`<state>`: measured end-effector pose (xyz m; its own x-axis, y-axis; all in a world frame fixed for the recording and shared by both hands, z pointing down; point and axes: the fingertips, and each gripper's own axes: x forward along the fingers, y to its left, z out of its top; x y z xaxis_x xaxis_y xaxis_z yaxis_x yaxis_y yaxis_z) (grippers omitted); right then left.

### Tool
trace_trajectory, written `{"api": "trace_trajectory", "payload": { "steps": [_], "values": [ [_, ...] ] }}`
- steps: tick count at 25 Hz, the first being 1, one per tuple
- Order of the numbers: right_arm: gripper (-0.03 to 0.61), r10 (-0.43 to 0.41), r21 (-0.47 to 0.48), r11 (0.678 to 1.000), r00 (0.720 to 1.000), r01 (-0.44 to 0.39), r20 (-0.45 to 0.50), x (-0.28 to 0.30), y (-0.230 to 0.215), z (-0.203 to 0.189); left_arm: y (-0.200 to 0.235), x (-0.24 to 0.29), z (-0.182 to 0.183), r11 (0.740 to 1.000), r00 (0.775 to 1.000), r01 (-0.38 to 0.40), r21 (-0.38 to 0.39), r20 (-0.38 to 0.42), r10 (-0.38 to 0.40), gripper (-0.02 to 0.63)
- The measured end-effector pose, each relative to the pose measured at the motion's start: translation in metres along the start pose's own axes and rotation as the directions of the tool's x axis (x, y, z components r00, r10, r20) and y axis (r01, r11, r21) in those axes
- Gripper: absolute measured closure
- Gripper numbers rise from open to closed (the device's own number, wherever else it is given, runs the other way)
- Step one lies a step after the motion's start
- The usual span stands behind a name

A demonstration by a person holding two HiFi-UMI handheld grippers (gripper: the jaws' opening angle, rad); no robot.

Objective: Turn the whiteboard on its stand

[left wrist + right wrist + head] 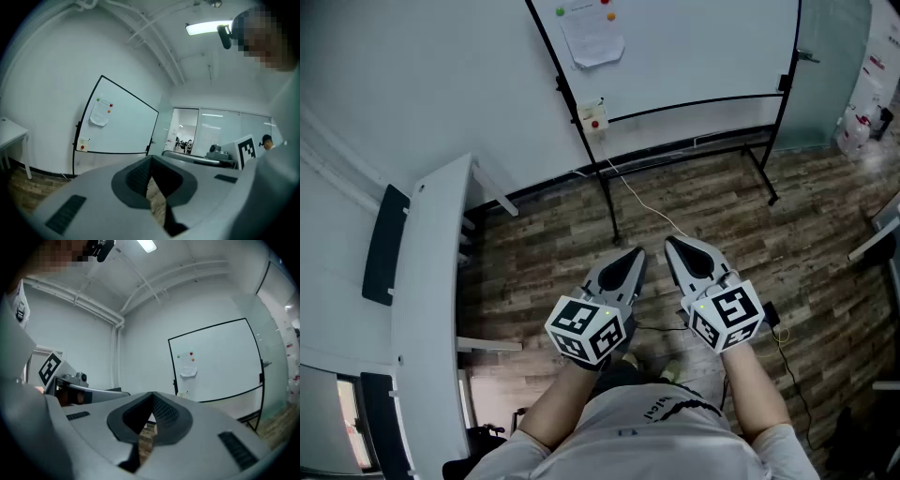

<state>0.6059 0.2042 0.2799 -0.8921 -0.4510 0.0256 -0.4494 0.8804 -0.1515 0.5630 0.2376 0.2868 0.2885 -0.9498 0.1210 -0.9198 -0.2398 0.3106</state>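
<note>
We stand facing the whiteboard [703, 56].
Our left gripper [636, 251] and right gripper [671, 242], side by side, are closed tight on nothing, well apart from its stand [607, 199].

Bright ceiling strip light [208, 28]; fisheye edges dark, near bodies blurred

Facing open wood floor [553, 253] up to the whiteboard stand [607, 202]; meeting only a thin white cable [643, 202] trailing across it; getting hemmed in at the left by a white desk [431, 281].
</note>
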Motion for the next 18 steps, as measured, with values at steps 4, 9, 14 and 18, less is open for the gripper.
{"api": "trace_trajectory", "payload": {
  "steps": [4, 9, 14, 18],
  "values": [
    [0.572, 0.010, -0.018, 1.000, 1.000, -0.010, 0.006, 0.018, 0.001, 0.006, 0.014, 0.005, 0.010, 1.000, 1.000, -0.001, 0.015, 0.008, 0.001, 0.603],
    [0.572, 0.011, -0.029, 1.000, 1.000, -0.012, -0.006, 0.048, -0.005, 0.003, 0.043, 0.015, 0.015, 1.000, 1.000, -0.004, 0.019, 0.016, 0.004, 0.603],
    [0.572, 0.003, 0.022, 1.000, 1.000, -0.003, -0.010, 0.087, -0.012, -0.004, 0.089, 0.027, 0.020, 1.000, 1.000, -0.003, 0.017, 0.023, 0.002, 0.603],
    [0.571, -0.023, 0.035, 0.999, 1.000, 0.023, -0.003, 0.134, -0.017, -0.002, 0.137, 0.038, 0.036, 0.999, 0.999, 0.009, 0.036, 0.032, -0.010, 0.603]
  ]
}}
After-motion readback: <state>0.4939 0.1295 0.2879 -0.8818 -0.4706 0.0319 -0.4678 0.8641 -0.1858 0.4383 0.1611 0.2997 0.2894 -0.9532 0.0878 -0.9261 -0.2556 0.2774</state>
